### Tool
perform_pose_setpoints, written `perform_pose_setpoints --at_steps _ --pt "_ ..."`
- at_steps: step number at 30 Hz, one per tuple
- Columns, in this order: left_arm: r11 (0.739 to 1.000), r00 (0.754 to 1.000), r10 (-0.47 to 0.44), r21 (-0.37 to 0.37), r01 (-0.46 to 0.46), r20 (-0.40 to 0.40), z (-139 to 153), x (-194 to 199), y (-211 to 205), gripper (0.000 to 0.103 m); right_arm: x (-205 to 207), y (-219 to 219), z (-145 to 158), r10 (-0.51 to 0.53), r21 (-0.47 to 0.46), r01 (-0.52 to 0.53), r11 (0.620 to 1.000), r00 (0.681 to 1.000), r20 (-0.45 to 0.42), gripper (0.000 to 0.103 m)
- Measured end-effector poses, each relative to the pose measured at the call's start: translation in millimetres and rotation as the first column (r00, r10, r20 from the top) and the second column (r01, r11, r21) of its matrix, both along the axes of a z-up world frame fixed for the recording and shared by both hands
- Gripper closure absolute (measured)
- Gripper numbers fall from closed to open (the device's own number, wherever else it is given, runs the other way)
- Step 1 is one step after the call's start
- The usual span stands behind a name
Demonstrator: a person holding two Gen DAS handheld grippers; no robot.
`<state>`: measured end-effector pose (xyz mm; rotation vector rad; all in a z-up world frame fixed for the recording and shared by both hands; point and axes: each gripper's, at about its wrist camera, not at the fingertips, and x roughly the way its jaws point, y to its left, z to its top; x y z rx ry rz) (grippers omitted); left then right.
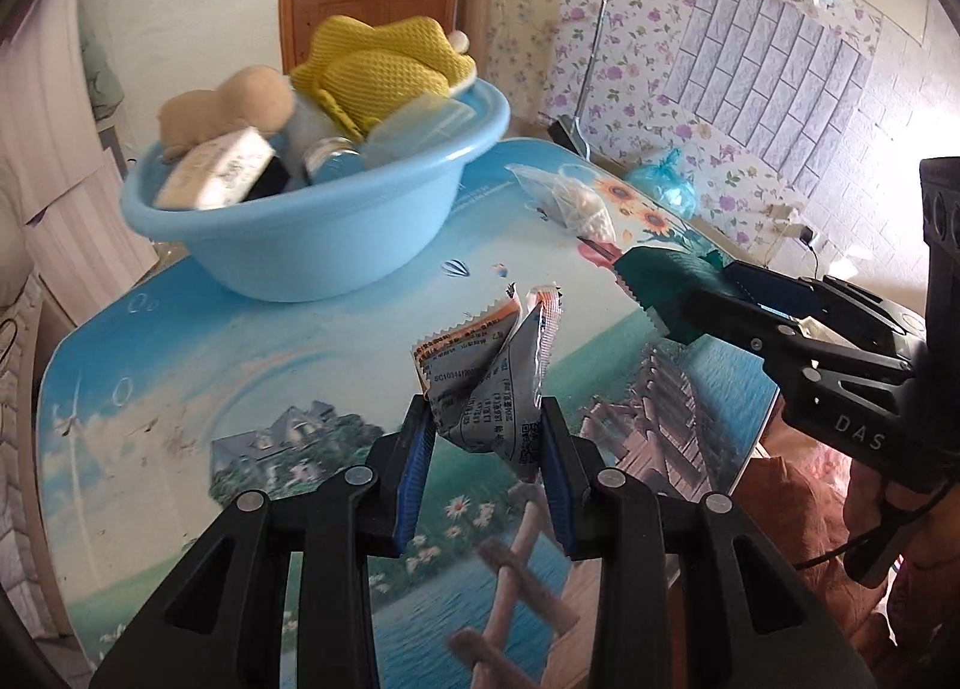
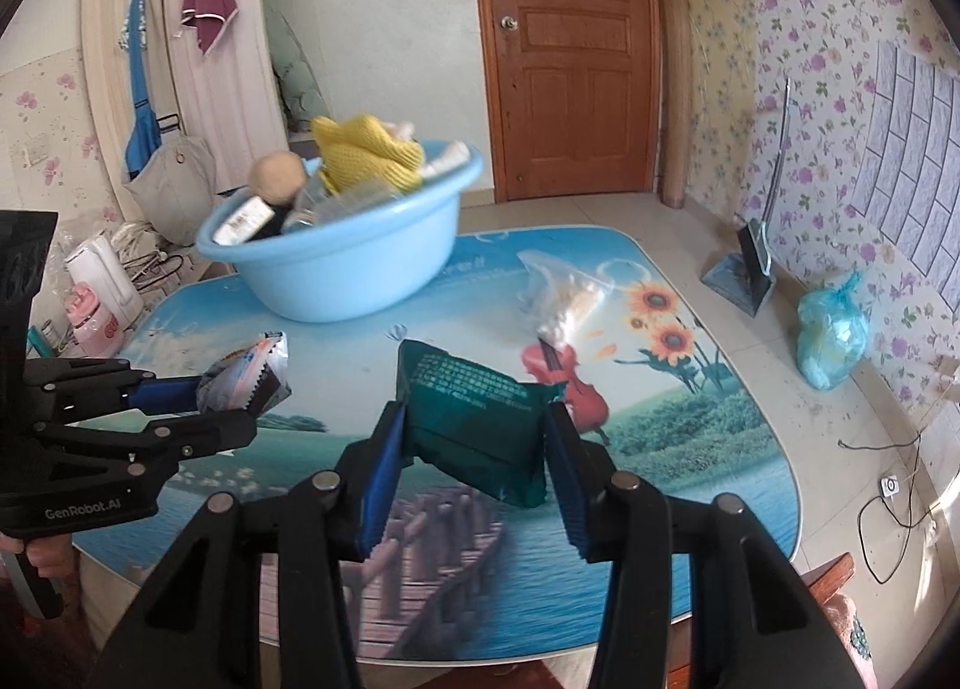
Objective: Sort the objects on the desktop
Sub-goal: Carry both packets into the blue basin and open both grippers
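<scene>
Left hand-held gripper [image 1: 486,419]: its blue-padded jaws are clamped on a crumpled silver sachet [image 1: 492,371] with orange edging and printed text, held above the surface [image 1: 180,365], which bears a printed seascape with a house, a pier and sunflowers. Right hand-held gripper [image 2: 474,425]: its jaws are closed on a dark green foil packet [image 2: 480,419], also lifted clear of the surface (from the left wrist camera the packet's serrated edge shows at the gripper's tips). The two grippers sit side by side over the near half of the surface, each visible in the other's camera.

Far side of the surface: a light blue plastic basin [image 1: 312,233] rests at the back left corner. It holds a yellow mesh cloth [image 1: 384,65], a beige plush toy [image 1: 240,101], a white box with print [image 1: 216,173], and a clear bottle [image 1: 330,155] among other items too blurred to make out.

To the right of the basin, a clear plastic bag of white pieces [image 2: 567,299] lies on the surface, well apart from both held packets.

Background: a brown wooden door [image 2: 570,53], floral wallpaper, a tied blue bag [image 2: 834,329] on the floor, and a dustpan [image 2: 744,269] leaning near the wall.
</scene>
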<state>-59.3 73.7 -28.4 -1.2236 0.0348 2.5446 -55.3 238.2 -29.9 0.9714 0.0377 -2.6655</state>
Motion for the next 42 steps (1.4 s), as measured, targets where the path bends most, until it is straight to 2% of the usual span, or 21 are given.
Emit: perform_pose_setpoints --at_steps 7,20,26,35,42 --pt "0.999 0.999 0.031 0.011 -0.031 -0.035 12.0 11.8 -9.0 0.07 12.1 -10.9 12.5 0.011 -0.018 -0.011 1.0 1.0 -0.017 0.058" --pt "0.997 0.998 0.051 0.053 -0.048 -0.04 12.5 26.5 -25.2 0.07 23.6 -25.1 16.7 0.043 -0.044 -0.044 0.998 0.999 -0.004 0.058" --pt "0.995 0.995 0.075 0.077 -0.07 -0.064 23.8 28.6 -39.4 0.07 25.3 -30.3 25.7 0.044 -0.052 -0.045 0.998 0.999 -0.028 0.058" --pt "0.992 0.989 0.112 0.071 -0.105 -0.095 38.2 12.5 -57.0 0.07 15.2 -47.1 36.2 0.094 -0.053 -0.096 0.994 0.995 -0.041 0.058" --pt "0.989 0.981 0.145 0.055 -0.139 -0.131 57.2 -17.6 -73.7 0.07 -7.3 -60.2 43.2 0.119 -0.067 -0.122 0.99 0.992 -0.051 0.058"
